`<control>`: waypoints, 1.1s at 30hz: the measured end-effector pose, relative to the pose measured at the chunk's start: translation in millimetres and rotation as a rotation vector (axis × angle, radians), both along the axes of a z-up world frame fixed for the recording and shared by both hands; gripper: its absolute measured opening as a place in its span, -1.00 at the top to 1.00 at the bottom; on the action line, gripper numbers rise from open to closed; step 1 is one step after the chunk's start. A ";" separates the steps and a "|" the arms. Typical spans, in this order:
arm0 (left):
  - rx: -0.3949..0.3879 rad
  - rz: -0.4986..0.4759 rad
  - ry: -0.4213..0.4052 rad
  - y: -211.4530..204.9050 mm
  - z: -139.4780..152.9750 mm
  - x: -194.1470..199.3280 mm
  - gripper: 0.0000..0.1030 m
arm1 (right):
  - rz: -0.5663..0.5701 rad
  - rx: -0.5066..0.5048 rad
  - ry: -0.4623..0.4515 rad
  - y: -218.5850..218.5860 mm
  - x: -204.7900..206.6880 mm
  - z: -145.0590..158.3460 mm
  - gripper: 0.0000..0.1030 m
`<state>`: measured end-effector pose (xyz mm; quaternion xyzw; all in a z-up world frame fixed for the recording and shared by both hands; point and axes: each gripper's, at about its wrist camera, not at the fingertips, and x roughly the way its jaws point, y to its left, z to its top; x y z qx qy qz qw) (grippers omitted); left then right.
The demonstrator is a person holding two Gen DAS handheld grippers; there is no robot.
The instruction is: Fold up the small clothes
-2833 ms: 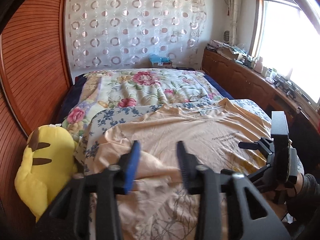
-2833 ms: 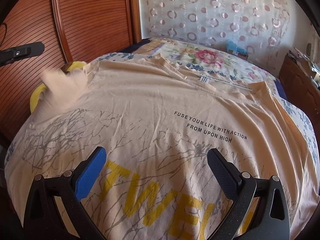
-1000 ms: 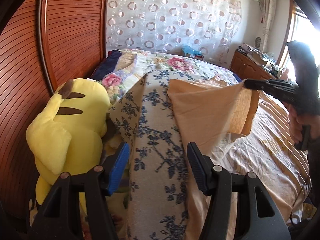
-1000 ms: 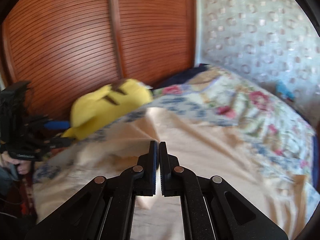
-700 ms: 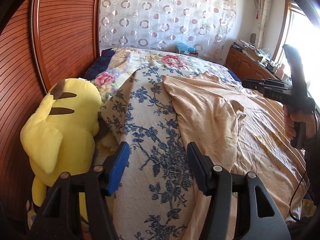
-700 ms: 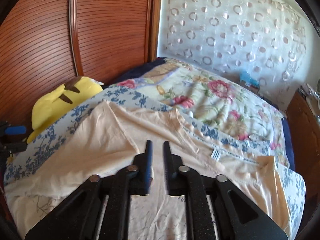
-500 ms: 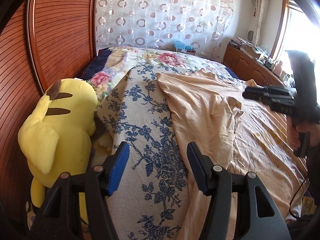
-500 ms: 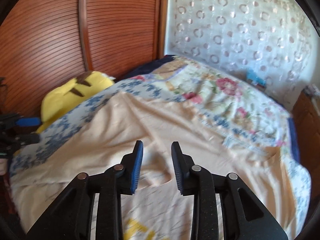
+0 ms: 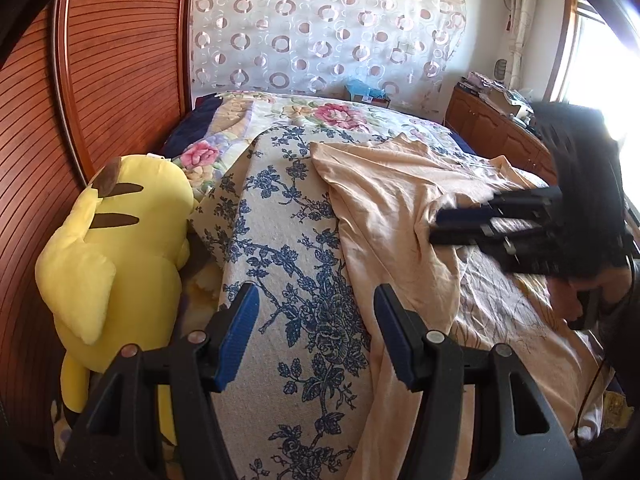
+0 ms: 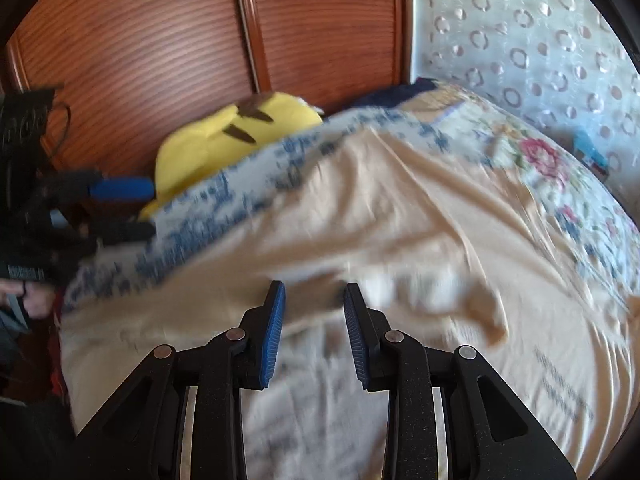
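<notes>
Hovering: left gripper (image 9: 316, 332) wide, empty | right gripper (image 10: 314, 320) narrow, empty | shirt (image 9: 392, 208) edge folded inward

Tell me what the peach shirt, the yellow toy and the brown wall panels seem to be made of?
The peach shirt looks like thin matte knit cotton: it lies in soft creases. The yellow toy seems a plush fabric, stuffed, with rounded puffy shapes and sewn-on brown stripes. The brown wall panels look like varnished wood, ribbed and slightly glossy, though a laminate could look the same.
</notes>
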<state>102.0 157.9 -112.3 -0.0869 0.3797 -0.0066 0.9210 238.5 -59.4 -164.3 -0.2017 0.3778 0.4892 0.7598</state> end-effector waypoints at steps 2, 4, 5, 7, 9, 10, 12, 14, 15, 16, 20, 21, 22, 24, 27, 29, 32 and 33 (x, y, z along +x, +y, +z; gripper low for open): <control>-0.005 -0.008 0.003 -2.6 -0.4 -0.7 -0.14 | -0.006 0.028 0.007 10.0 7.4 6.0 0.43; -0.013 -0.024 0.009 -7.1 -1.3 1.1 -0.14 | -0.001 0.046 0.014 19.4 14.0 8.7 0.43; -0.016 -0.033 0.012 -9.9 -1.5 2.4 -0.14 | -0.006 0.044 0.013 22.7 17.5 9.1 0.43; -0.012 -0.070 0.020 -20.5 -1.9 6.7 -0.14 | -0.024 0.033 0.007 24.3 22.6 9.0 0.43; -0.001 -0.103 0.015 -30.8 -1.3 9.0 -0.14 | -0.040 0.046 0.016 17.9 25.4 11.3 0.43; 0.003 -0.121 0.006 -37.7 -0.7 10.2 -0.14 | -0.047 0.051 0.017 13.1 26.0 12.7 0.43; 0.003 -0.169 -0.012 -51.0 1.9 13.3 -0.13 | -0.077 0.049 0.001 1.4 26.8 16.1 0.43; -0.016 -0.222 -0.019 -60.9 3.2 18.4 0.21 | -0.106 0.043 -0.020 -8.7 28.1 19.4 0.43; -0.028 -0.240 -0.008 -64.6 2.5 22.7 0.42 | -0.124 0.040 -0.031 -15.7 28.9 21.1 0.43; -0.035 -0.253 0.003 -67.6 1.8 26.8 0.60 | -0.142 0.039 -0.035 -22.7 30.3 22.4 0.43; -0.029 -0.310 0.041 -83.1 -3.5 37.7 0.69 | -0.189 0.045 -0.037 -43.4 34.5 24.9 0.43; -0.030 -0.331 0.045 -86.7 -4.1 38.8 0.69 | -0.192 0.046 -0.036 -46.5 34.7 25.3 0.43; -0.028 -0.338 0.050 -88.8 -4.7 39.8 0.69 | -0.195 0.046 -0.039 -49.3 34.3 25.7 0.43; 0.002 -0.338 0.072 -92.6 -6.4 42.3 0.69 | -0.199 0.045 -0.043 -55.7 33.4 26.2 0.43; 0.062 -0.310 0.101 -94.1 -11.1 48.1 0.69 | -0.204 0.047 -0.046 -59.1 30.5 26.1 0.43; 0.048 -0.302 0.089 -90.5 -10.0 47.2 0.69 | -0.203 0.050 -0.049 -60.4 28.9 26.6 0.43; 0.006 -0.265 0.051 -78.9 -4.7 46.2 0.96 | -0.200 0.054 -0.044 -60.9 27.4 26.3 0.43; -0.035 -0.243 0.037 -69.6 -1.7 44.5 0.99 | -0.197 0.055 -0.042 -60.3 26.1 26.3 0.43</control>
